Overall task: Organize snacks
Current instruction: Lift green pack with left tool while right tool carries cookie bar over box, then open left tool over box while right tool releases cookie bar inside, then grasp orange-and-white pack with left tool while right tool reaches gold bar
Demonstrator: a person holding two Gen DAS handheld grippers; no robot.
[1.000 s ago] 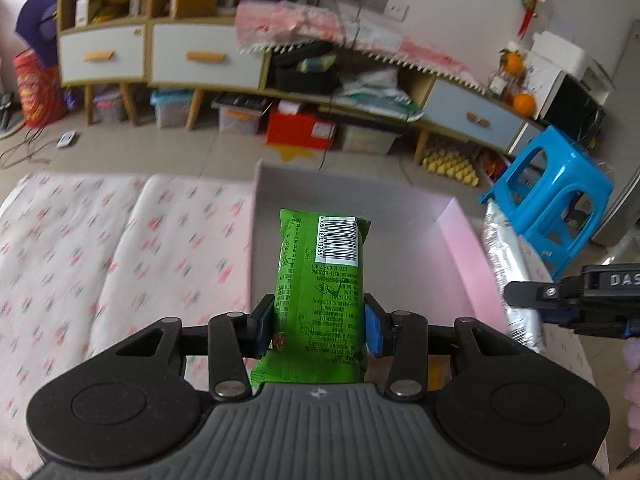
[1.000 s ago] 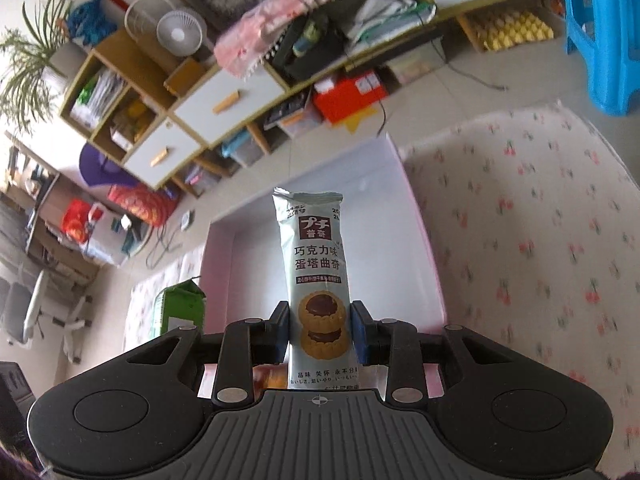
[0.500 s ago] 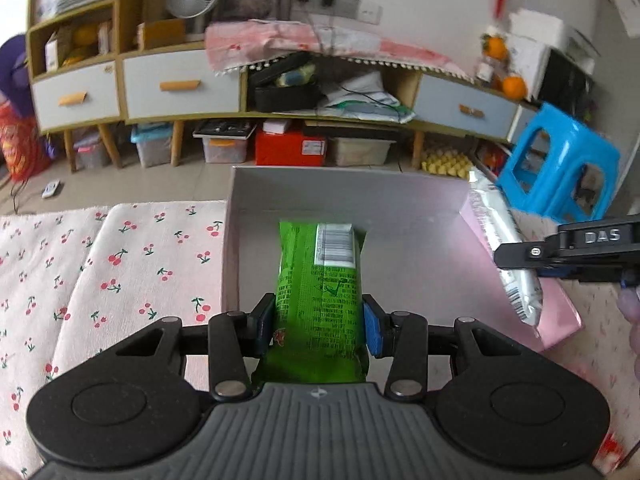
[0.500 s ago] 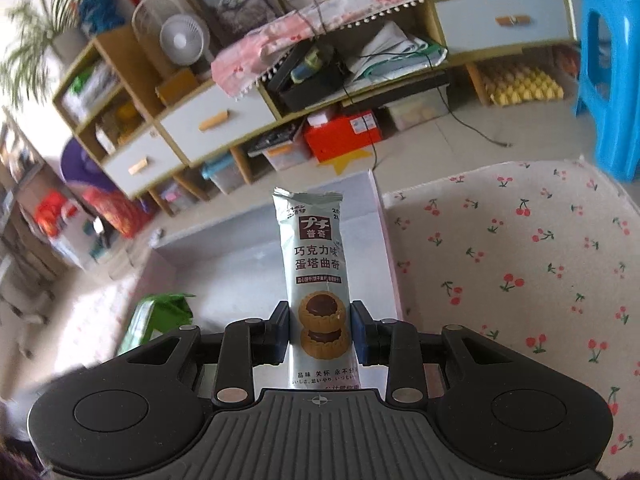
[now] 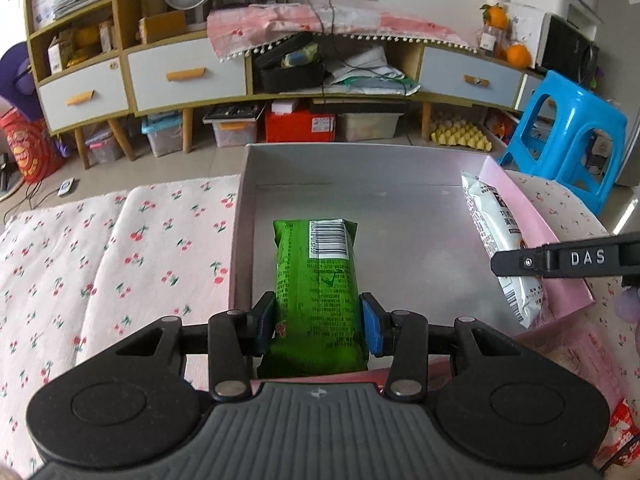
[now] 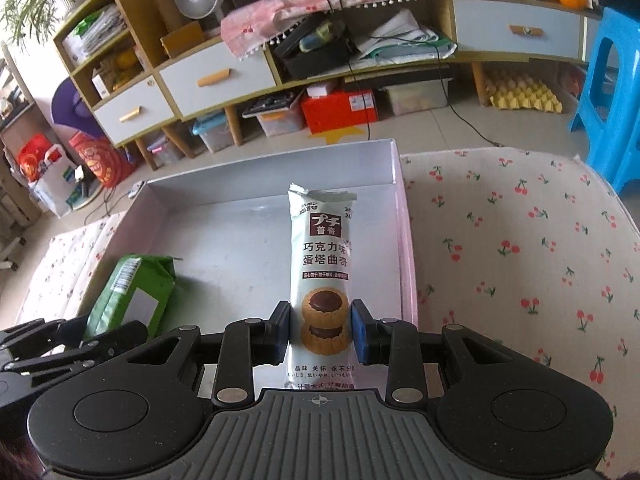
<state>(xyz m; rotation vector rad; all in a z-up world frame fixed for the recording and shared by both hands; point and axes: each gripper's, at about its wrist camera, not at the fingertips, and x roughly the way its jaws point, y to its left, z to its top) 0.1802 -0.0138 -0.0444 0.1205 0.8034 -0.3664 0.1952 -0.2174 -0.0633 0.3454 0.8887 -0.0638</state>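
both grippers have sunk toward the open box, levelling out. the left gripper pinches the green snack pack over the box floor; the right gripper pinches the cookie pack. neither is released yet, so placing remains.

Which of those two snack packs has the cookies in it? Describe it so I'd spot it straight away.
Find the shallow pink box on the cherry-print cloth. The right gripper holds a tall pale packet over its right side. Unlike the green packet beside it, it pictures two chocolate-filled tart cookies under a brown logo.
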